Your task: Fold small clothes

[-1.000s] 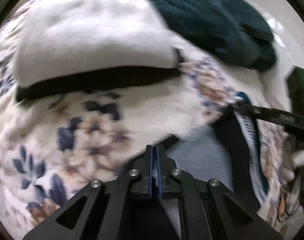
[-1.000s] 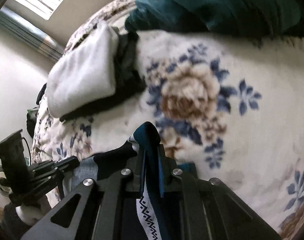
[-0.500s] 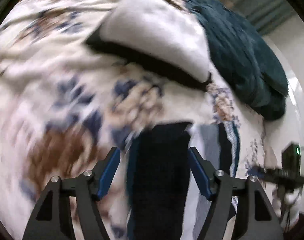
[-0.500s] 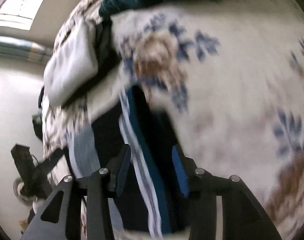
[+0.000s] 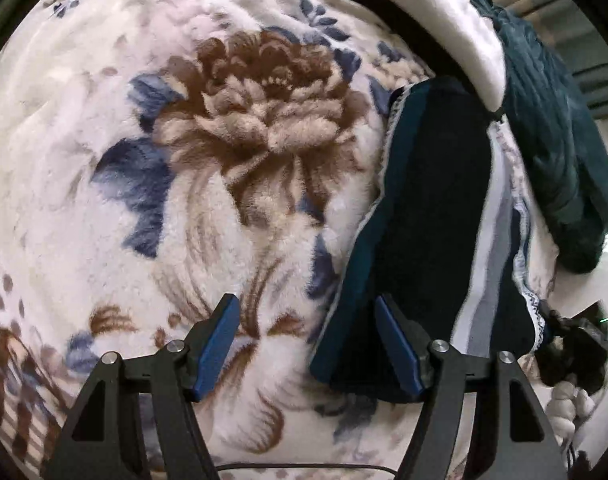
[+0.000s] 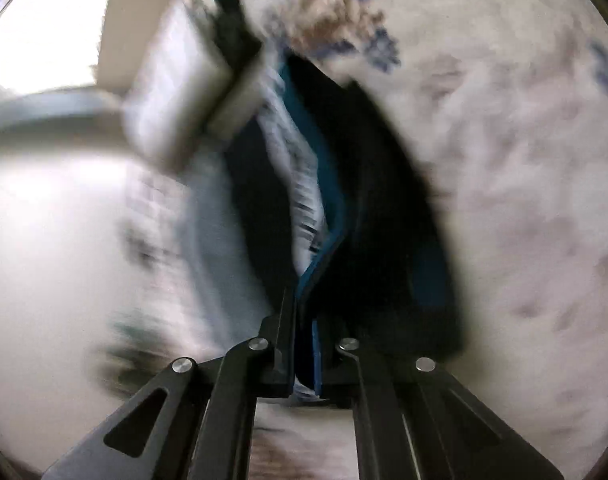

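A small dark navy garment (image 5: 428,216) with teal bands and a white patterned trim lies folded lengthwise on the floral blanket (image 5: 208,152). My left gripper (image 5: 308,344) is open and empty just above the garment's near left edge. In the blurred right wrist view my right gripper (image 6: 304,344) is shut on the teal and white edge of the same garment (image 6: 364,200). The right gripper shows dimly at the lower right of the left wrist view (image 5: 572,344).
A folded white garment on a black one (image 5: 444,32) lies beyond the navy garment. A dark teal cloth pile (image 5: 556,140) lies at the right edge of the bed. The blanket's edge drops off at the right.
My left gripper let go of the garment, opened and swung left over the blanket. My right gripper opened, then shut again on the garment's trim. The garment now lies folded.
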Action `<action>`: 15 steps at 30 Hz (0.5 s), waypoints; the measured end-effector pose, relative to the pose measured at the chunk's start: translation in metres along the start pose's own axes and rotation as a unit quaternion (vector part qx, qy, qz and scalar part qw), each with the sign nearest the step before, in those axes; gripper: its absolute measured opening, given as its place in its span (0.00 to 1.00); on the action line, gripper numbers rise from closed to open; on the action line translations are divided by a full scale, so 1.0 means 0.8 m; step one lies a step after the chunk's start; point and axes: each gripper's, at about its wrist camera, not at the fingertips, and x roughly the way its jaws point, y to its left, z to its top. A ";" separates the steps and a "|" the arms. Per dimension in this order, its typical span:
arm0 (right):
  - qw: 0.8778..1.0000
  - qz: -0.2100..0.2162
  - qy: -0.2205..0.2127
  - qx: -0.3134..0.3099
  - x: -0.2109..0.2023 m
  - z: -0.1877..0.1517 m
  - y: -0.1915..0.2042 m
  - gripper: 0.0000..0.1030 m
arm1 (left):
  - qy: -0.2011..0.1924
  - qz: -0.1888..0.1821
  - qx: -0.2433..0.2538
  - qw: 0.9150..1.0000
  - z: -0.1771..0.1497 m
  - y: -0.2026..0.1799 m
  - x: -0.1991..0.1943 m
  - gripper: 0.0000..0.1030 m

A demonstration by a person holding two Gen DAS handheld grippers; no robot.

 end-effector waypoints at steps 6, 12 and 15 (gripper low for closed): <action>0.985 -0.173 -0.023 0.012 -0.021 0.010 -0.052 0.06 | -0.007 -0.029 -0.001 1.000 -0.003 -0.017 -0.006 0.66; 0.978 -0.205 -0.032 -0.018 -0.053 -0.006 -0.019 0.10 | -0.006 -0.043 0.005 0.999 -0.013 -0.045 -0.001 0.66; 0.983 -0.176 -0.037 0.025 -0.068 -0.025 -0.015 0.37 | -0.007 -0.051 -0.007 0.999 -0.018 -0.047 -0.002 0.66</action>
